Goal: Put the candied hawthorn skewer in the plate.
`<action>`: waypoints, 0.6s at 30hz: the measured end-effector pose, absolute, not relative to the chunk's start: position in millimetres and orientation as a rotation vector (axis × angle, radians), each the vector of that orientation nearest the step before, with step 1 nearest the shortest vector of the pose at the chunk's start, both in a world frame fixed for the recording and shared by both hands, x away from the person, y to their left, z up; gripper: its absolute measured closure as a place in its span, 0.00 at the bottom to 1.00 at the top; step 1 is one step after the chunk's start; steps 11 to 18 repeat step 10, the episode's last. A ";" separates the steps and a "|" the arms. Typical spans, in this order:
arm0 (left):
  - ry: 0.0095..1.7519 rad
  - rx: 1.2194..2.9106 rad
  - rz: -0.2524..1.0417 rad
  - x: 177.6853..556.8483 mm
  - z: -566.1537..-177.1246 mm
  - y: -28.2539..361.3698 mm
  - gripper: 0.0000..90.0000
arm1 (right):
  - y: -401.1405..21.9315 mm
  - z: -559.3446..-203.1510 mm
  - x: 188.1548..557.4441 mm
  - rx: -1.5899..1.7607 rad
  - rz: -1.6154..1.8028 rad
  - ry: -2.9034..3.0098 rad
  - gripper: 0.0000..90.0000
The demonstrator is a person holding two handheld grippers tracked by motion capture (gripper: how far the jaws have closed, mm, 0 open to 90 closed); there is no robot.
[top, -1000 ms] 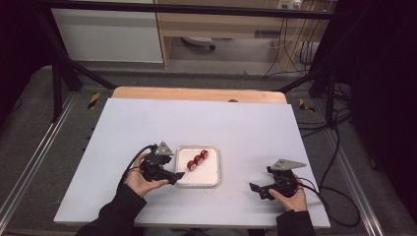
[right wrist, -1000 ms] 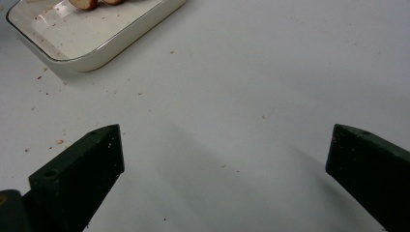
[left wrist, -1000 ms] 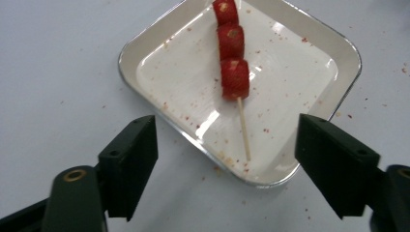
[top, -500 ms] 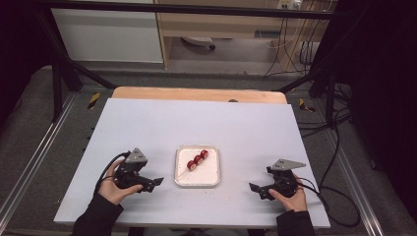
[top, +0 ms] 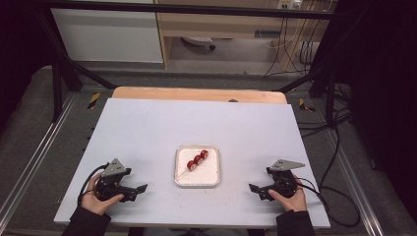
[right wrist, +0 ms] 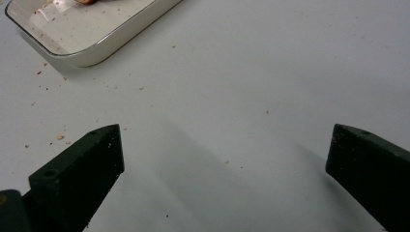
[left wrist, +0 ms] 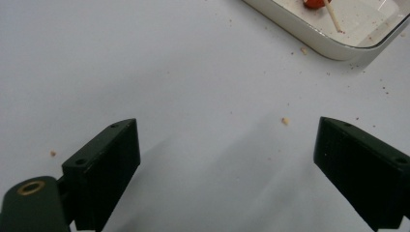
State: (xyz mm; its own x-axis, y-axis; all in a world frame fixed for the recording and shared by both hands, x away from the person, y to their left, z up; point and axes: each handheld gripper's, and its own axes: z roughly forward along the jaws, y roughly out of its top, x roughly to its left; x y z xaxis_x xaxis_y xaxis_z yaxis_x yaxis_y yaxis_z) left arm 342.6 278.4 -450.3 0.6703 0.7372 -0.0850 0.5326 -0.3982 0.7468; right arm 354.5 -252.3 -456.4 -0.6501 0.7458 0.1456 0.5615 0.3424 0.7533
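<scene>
The table has a pale, flat top with a bare wooden strip along its far edge. Small crumbs are scattered over the surface near the tray, as both gripper views show.

The tray is white, square with rounded corners, and sits a little nearer the person's side than the table's middle. It lies between the two grippers, well apart from each. Its inner floor carries reddish specks.

The left gripper rests low over the table at the near left, held in the person's left hand, with its jaws pointing toward the tray. In the left gripper view the jaws stand wide apart with nothing but bare table between them; they have just finished opening.

The right gripper sits at the near right in the person's right hand, jaws likewise pointing toward the tray. In the right gripper view these jaws also stand wide apart and hold nothing.

The skewer lies inside the tray, slanted from its far right toward its near left. Three red round pieces sit in a row on its upper part; the thin bare stick end points toward the near left corner.
</scene>
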 end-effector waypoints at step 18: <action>0.988 2.099 0.334 341.2 -455.5 282.7 0.10 | -252.5 -455.9 354.1 1.182 1.196 2.384 0.01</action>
